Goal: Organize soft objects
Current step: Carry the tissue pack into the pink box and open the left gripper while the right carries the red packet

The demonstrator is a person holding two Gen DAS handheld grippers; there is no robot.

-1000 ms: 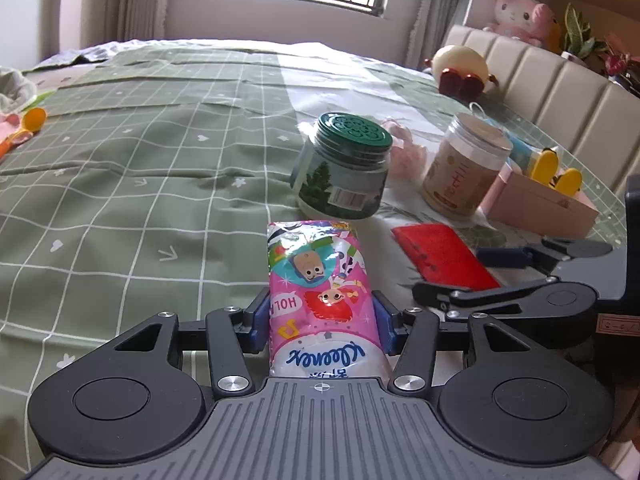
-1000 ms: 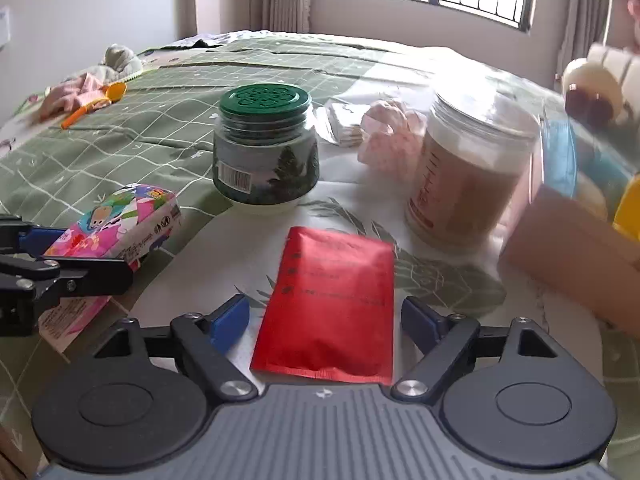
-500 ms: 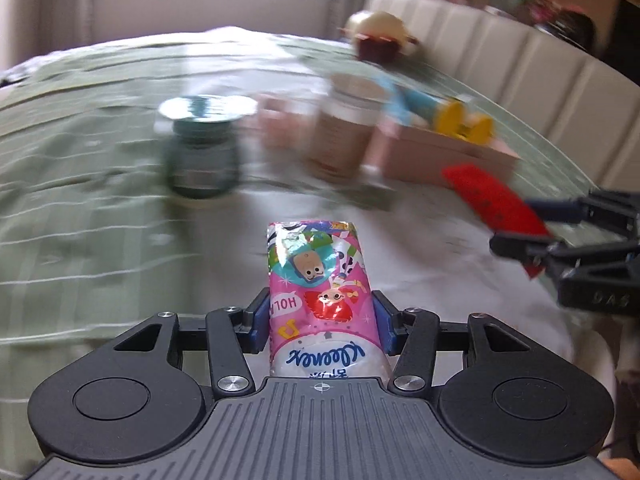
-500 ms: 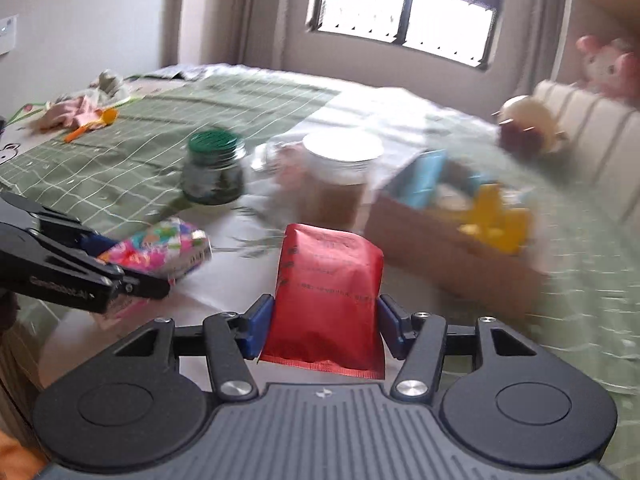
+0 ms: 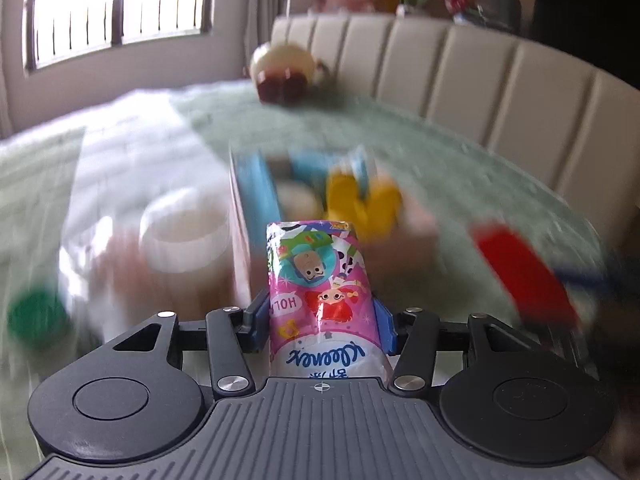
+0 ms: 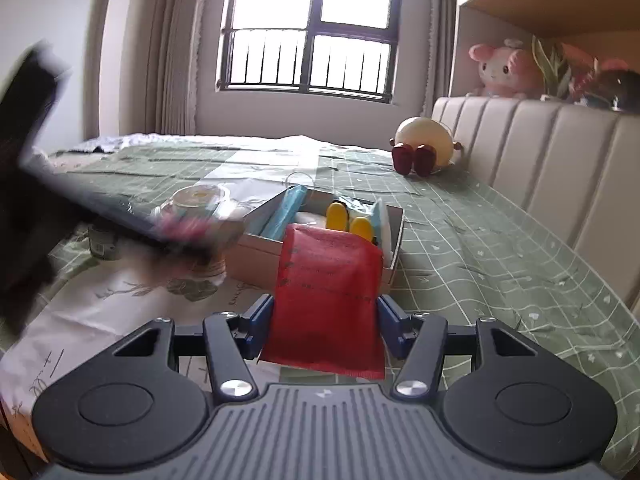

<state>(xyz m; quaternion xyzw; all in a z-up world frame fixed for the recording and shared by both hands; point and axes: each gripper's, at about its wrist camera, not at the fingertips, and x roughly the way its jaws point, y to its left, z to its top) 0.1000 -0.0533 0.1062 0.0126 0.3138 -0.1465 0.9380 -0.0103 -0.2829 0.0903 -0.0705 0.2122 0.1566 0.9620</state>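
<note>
My left gripper (image 5: 322, 316) is clamped at mid width on a pink tissue pack (image 5: 322, 292), blue pads pressed flat on both its long sides, the pack sticking out toward twelve o'clock. My right gripper (image 6: 324, 322) is closed the same way on a flat red pouch (image 6: 328, 300), which stands up between the pads and hides part of what lies beyond it.

Past the pouch, at twelve o'clock in the right view, sits an open cardboard box (image 6: 394, 256) on the green checked bedspread (image 6: 500, 264), already holding light blue packs and something yellow (image 6: 344, 218). In the left view that box is a blur at about twelve, with the pouch smeared at three o'clock. A jar with a pale lid (image 6: 198, 196) stands at about ten o'clock from the box; the left tool streaks across in front of it. A round plush toy (image 6: 424, 146) rests near the headboard at one o'clock.

I judge this to be the carry: both soft items are lifted and heading for the box. Next I need to bring each pack over a free gap in the box, one tool at a time so they do not collide, lower it in, then let the pads part. The room left inside looks tight, so I would slide the flat pouch in on edge.
</note>
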